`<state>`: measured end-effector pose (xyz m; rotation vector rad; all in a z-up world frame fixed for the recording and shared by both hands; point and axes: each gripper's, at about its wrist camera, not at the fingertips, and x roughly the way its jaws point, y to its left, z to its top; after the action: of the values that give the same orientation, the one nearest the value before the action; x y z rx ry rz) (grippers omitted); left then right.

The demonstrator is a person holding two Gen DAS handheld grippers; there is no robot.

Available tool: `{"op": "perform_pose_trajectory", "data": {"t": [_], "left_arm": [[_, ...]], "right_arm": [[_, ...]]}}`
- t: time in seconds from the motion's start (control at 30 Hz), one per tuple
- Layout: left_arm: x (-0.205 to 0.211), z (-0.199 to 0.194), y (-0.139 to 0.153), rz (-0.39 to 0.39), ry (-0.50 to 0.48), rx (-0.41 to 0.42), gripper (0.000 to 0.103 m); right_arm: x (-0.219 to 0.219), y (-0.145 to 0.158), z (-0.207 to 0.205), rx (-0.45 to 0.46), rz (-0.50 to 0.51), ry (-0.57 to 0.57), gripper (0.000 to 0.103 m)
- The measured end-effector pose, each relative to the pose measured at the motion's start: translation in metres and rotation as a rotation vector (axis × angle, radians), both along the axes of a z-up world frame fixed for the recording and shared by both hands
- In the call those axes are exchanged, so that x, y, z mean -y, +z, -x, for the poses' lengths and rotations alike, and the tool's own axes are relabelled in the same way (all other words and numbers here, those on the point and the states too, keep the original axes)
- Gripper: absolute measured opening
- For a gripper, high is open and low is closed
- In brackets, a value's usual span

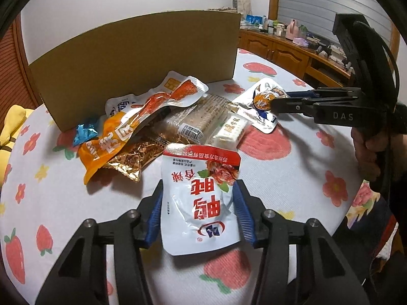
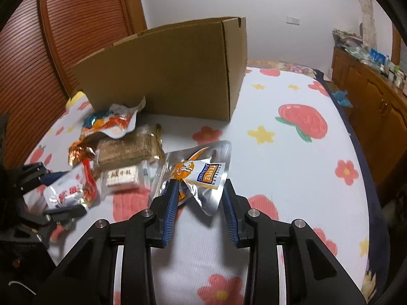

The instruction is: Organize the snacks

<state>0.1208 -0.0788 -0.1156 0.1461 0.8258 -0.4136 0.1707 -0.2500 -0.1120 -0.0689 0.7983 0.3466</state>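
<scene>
My left gripper (image 1: 197,190) is shut on a white-and-red snack pouch (image 1: 201,200), held just above the bedspread; it also shows in the right wrist view (image 2: 68,193). My right gripper (image 2: 198,185) is shut on a silver-and-orange pouch (image 2: 201,172), which also shows in the left wrist view (image 1: 262,101). A pile of snacks lies between them: an orange packet (image 1: 114,137), a gold packet (image 1: 137,157), a clear-wrapped brown bar (image 1: 198,117) and a small white packet (image 1: 229,132). A cardboard box (image 1: 142,58) stands behind the pile.
A bedspread (image 2: 292,152) with strawberry and flower print covers the surface. A wooden cabinet (image 2: 376,96) with small items stands to the right. A wooden slatted door (image 2: 84,25) is behind the box. A yellow cushion (image 1: 12,124) lies at far left.
</scene>
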Motion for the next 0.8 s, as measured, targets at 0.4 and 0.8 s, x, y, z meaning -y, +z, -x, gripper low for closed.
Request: {"op": "perform_pose_trajectory", "data": {"t": [0.4, 0.8], "left_arm": [[0.0005, -0.0033, -0.0022, -0.026, 0.007, -0.009, 0.058], [0.0058, -0.0073, -0.0044, -0.030, 0.008, -0.014, 0.072]], "right_arm": [[-0.0009, -0.0054, -0.0004, 0.001, 0.001, -0.011, 0.034], [0.0002, -0.0061, -0.0001, 0.002, 0.000, -0.017, 0.034]]}}
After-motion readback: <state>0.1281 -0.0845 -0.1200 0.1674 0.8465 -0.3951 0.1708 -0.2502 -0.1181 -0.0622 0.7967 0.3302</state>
